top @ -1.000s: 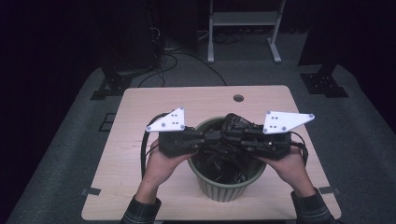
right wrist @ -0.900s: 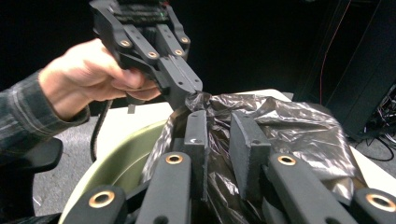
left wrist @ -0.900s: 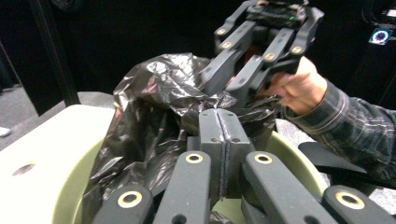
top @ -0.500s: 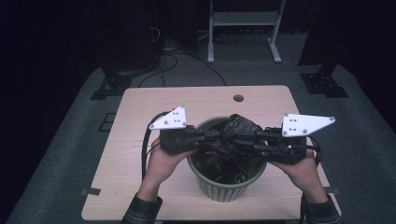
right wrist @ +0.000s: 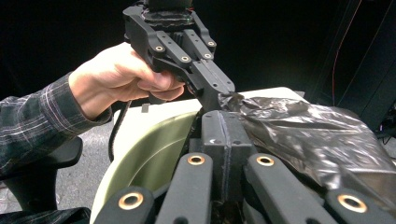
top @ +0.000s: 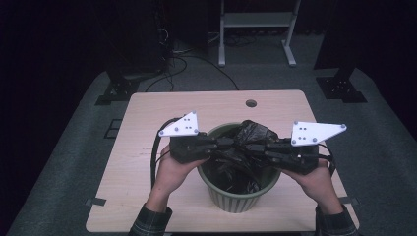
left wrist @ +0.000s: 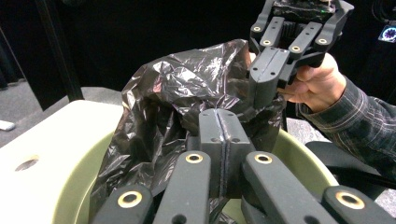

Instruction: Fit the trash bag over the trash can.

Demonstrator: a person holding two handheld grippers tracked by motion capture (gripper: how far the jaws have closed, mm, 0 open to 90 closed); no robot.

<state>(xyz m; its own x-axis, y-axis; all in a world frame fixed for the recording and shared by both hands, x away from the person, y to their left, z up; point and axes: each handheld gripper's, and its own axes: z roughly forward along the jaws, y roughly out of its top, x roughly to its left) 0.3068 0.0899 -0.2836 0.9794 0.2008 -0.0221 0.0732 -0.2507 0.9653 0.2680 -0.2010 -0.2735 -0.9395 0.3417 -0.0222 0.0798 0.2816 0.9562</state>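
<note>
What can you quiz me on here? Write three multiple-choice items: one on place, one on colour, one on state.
1. Where is the black bag?
A. On the floor
B. In the bin
C. Flat on the table, beside the bin

2. What colour is the bin?
A. Green
B. Red
C. White

3. How are the fingers of the left gripper and the right gripper?
A. Wide open
B. Shut on the bag
C. Shut on the bin's rim

Answers:
1 B: the bag rises out of the bin's mouth.
2 A: its ribbed wall is green.
3 B: both pinch the plastic, and the right gripper's fingers have just been closing.
</note>
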